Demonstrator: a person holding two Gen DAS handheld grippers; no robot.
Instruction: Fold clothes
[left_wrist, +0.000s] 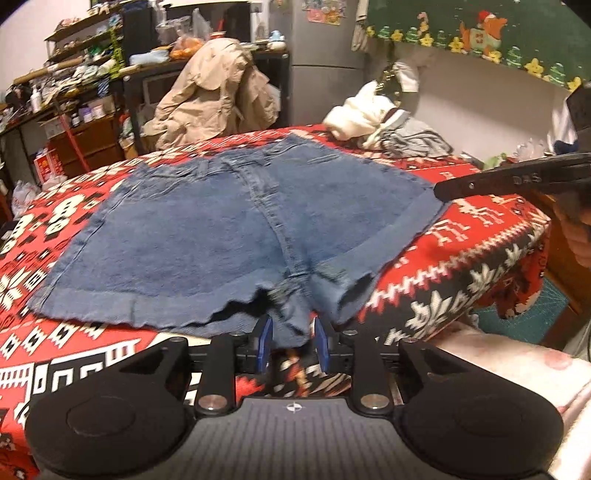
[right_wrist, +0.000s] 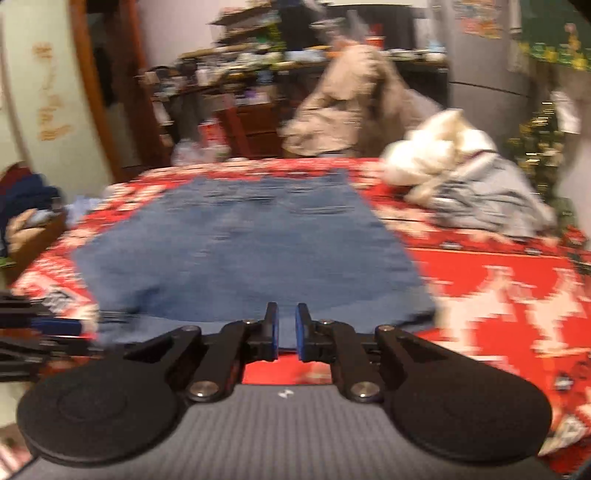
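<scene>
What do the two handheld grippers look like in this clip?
Both the left gripper and right gripper are matte black, with blue pads on the fingers, silver pivot bolts, round side discs and a ribbed grey body bearing a small white mark. No sleeves or cables show.

My left gripper (left_wrist: 293, 341): black linkage arms, blue pads (left_wrist: 266, 343), round silver screws at the pivots, two round black side discs, a ribbed grey body bearing a small white round mark. My right gripper (right_wrist: 286, 330): same build, blue pads (right_wrist: 300, 338), blurred.
</scene>
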